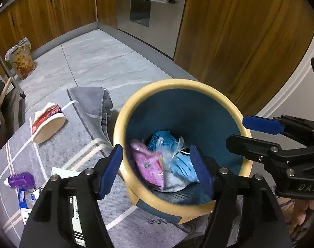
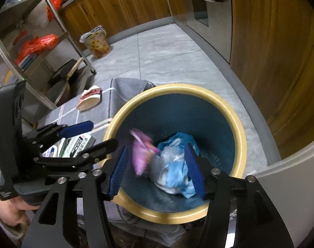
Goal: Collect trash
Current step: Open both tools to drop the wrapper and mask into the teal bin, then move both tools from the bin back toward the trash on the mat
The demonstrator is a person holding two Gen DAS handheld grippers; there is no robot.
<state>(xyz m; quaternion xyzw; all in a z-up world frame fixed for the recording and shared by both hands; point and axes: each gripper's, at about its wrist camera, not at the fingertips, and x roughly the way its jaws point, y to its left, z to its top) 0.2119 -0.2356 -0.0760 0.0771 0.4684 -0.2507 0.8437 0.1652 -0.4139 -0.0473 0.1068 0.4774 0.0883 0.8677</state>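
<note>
A blue trash bin with a yellow rim [image 1: 136, 107] [image 2: 239, 128] stands on a grey cloth. Inside lie a pink wrapper [image 1: 148, 165] [image 2: 141, 150], blurred in the right wrist view, and blue and clear plastic bags [image 1: 177, 159] [image 2: 173, 169]. My left gripper [image 1: 157, 169] [image 2: 90, 136] is open over the bin's near left rim, holding nothing. My right gripper [image 2: 157, 169] [image 1: 245, 132] is open over the bin, holding nothing. On the cloth left of the bin lie a red-and-white cup [image 1: 48, 122] [image 2: 89, 98], a purple bottle [image 1: 20, 178], a small clear bottle [image 1: 29, 196] and a printed box [image 1: 74, 204] [image 2: 78, 144].
The grey cloth [image 1: 63, 150] covers a low surface on a grey tile floor [image 1: 99, 62]. A second lined bin [image 1: 21, 61] [image 2: 97, 43] stands by wooden cabinets. A steel oven [image 1: 150, 10] is behind. A metal rack [image 2: 32, 47] with pans and red bags is left.
</note>
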